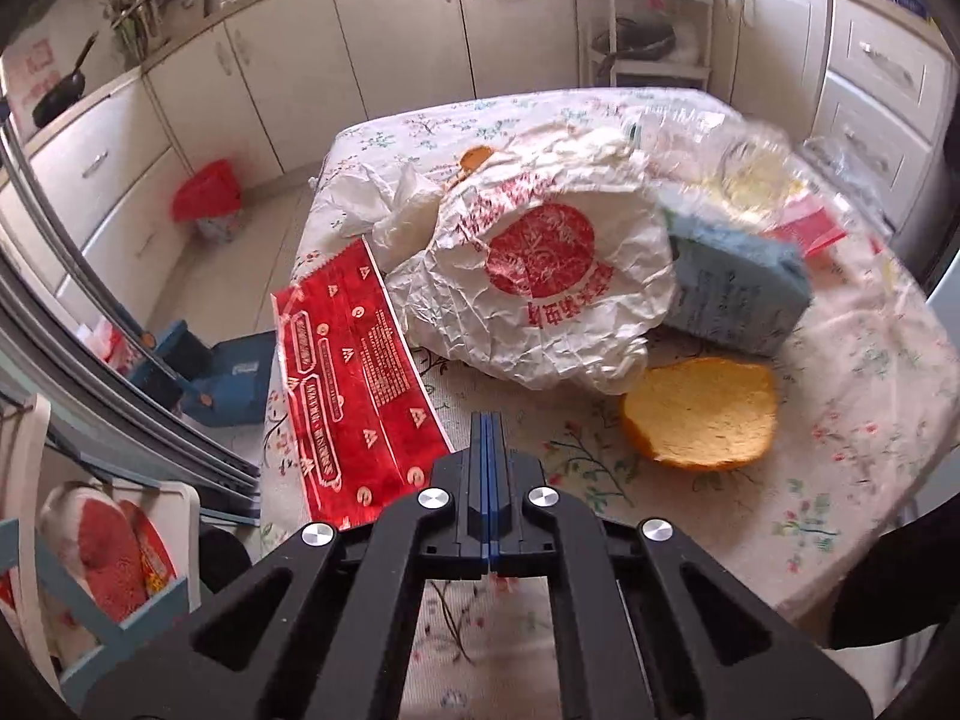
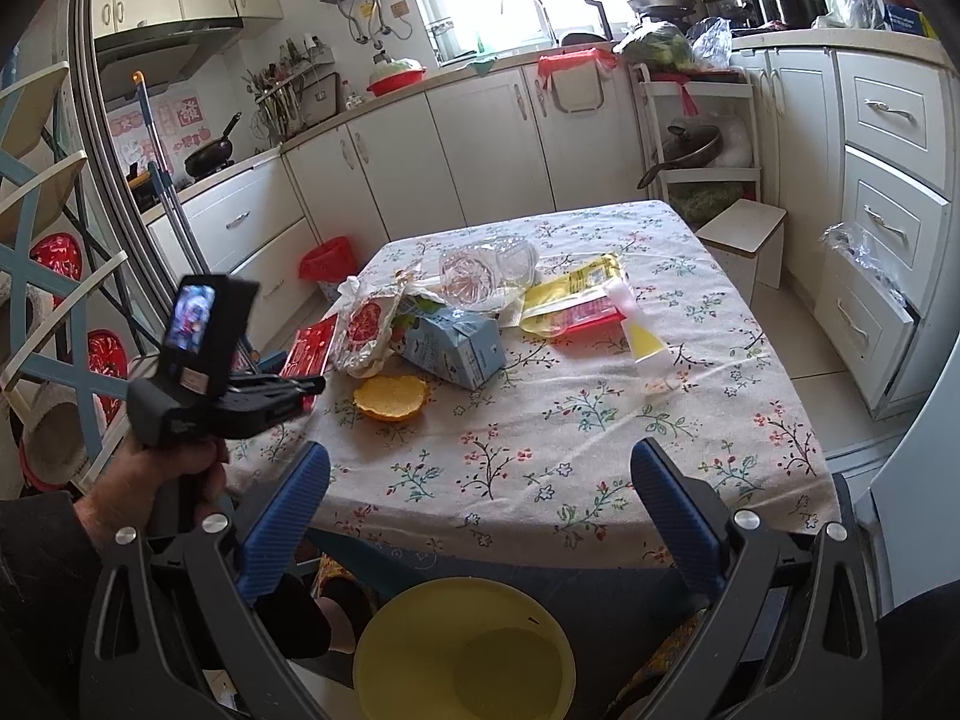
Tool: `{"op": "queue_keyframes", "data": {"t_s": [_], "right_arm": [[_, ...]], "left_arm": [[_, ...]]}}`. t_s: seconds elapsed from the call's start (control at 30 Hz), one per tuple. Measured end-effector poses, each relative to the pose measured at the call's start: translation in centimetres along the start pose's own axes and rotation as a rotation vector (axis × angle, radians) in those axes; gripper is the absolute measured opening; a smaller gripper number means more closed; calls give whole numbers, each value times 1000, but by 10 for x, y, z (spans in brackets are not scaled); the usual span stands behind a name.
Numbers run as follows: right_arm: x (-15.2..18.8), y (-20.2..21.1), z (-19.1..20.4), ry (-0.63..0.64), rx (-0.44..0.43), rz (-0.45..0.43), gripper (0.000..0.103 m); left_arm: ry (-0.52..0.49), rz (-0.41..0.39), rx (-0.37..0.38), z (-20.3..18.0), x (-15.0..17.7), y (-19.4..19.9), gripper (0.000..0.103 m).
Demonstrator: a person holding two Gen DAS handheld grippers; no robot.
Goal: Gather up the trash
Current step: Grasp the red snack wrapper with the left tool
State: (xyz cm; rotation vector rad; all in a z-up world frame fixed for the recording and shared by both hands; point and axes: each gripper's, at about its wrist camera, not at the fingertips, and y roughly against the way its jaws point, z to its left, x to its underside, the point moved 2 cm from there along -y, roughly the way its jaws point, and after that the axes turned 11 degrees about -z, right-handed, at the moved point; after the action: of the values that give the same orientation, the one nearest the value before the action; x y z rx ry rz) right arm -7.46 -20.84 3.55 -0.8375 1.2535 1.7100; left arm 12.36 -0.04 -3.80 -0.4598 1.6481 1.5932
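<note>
Trash lies grouped toward the far left of the worktop (image 2: 540,420): red wrapper (image 1: 354,378) at the left edge, crumpled white bag (image 1: 540,294), blue carton (image 1: 732,294), orange peel (image 1: 699,414). I read the left gripper (image 1: 489,420) with its jaws together, empty, just beside the wrapper. Right gripper (image 2: 480,468) jaws stand apart near the front edge, above a yellow bowl (image 2: 462,654).

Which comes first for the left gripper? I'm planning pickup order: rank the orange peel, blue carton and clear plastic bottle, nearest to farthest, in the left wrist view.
1. Orange peel, just ahead and right of the left gripper.
2. Blue carton, behind the peel.
3. Clear plastic bottle, far right.
</note>
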Motion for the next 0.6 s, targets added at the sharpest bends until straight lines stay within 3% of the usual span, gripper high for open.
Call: {"op": "queue_keyframes", "data": {"t_s": [0.27, 0.37, 0.47, 0.5, 0.57, 0.6], "right_arm": [[4, -32, 23, 48, -71, 97, 96], [4, -57, 27, 2, -118, 144, 96], [4, -83, 26, -61, -128, 185, 96], [4, -92, 25, -80, -125, 193, 96], [4, -107, 21, -111, -107, 213, 95], [4, -114, 19, -125, -106, 217, 93]], "left_arm": [[201, -112, 160, 25, 4, 79, 0], [220, -148, 162, 34, 6, 96, 0], [153, -95, 128, 28, 9, 82, 1], [119, -56, 121, 25, 12, 70, 7], [65, -19, 61, 24, 15, 51, 29], [36, -11, 26, 24, 16, 44, 48]]}}
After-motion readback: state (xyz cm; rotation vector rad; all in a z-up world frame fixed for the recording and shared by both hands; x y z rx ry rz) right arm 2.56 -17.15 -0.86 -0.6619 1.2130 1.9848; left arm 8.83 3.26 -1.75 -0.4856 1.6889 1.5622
